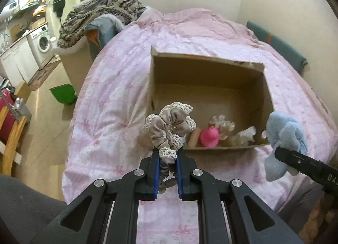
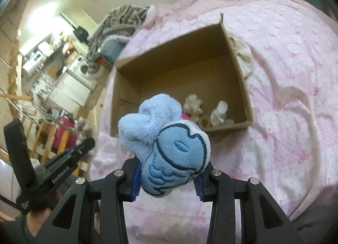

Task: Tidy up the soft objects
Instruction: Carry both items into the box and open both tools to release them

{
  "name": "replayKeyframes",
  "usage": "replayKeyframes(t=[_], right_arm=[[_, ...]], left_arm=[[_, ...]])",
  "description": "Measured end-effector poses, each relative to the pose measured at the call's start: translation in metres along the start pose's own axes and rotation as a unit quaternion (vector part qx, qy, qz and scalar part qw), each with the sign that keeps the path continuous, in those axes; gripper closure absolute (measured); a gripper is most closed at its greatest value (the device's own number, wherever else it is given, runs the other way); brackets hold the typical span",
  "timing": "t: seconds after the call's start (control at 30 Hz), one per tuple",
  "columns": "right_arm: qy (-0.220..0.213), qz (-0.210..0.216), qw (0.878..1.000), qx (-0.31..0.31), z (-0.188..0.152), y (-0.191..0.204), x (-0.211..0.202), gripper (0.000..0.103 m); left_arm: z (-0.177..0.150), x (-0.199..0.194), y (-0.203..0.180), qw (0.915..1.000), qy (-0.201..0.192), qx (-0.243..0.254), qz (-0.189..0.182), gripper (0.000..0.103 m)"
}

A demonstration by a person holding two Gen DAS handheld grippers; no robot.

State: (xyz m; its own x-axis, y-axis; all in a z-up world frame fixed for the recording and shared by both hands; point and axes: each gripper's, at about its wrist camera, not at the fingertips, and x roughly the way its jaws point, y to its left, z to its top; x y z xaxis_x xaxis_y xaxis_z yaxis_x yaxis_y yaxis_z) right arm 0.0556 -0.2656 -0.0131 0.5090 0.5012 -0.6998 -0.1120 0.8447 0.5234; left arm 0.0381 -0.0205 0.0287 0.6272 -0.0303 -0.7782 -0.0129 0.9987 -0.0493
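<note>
My left gripper [image 1: 167,155] is shut on a beige satin scrunchie with cream crochet trim [image 1: 169,126], held up in front of the open cardboard box [image 1: 211,60] on the pink bed. My right gripper [image 2: 168,177] is shut on a light blue plush toy [image 2: 169,148] with embroidered dark blue lines, also lifted near the box's front edge; the same plush [image 1: 283,138] shows at the right of the left wrist view. Inside the box lie a pink item [image 1: 209,137], a frilly translucent piece [image 1: 224,125] and a white piece [image 2: 219,113].
A cream cloth [image 2: 244,58] lies on the pink quilt [image 2: 285,96] against the box's right wall. A striped knit heap [image 1: 101,13] tops a seat by the bed's far left. A green bin [image 1: 63,93], wooden chair [image 1: 10,144] and washing machine [image 1: 42,43] stand on the floor at left.
</note>
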Motion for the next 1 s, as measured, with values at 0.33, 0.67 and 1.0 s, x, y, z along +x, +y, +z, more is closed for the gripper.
replayKeyframes(t=[0.33, 0.67, 1.0], right_arm=[[-0.035, 0.012, 0.999, 0.008, 0.041, 0.005, -0.014, 0.061], [-0.027, -0.005, 1.0, -0.005, 0.084, 0.003, 0.014, 0.061], [0.027, -0.014, 0.999, 0.04, 0.07, -0.029, 0.068, 0.061]], left_arm=[[0.058, 0.002, 0.002, 0.9995, -0.028, 0.005, -0.01, 0.091], [0.084, 0.04, -0.009, 0.9991, -0.028, 0.029, -0.01, 0.091], [0.055, 0.096, -0.01, 0.9981, 0.018, 0.039, -0.045, 0.091]])
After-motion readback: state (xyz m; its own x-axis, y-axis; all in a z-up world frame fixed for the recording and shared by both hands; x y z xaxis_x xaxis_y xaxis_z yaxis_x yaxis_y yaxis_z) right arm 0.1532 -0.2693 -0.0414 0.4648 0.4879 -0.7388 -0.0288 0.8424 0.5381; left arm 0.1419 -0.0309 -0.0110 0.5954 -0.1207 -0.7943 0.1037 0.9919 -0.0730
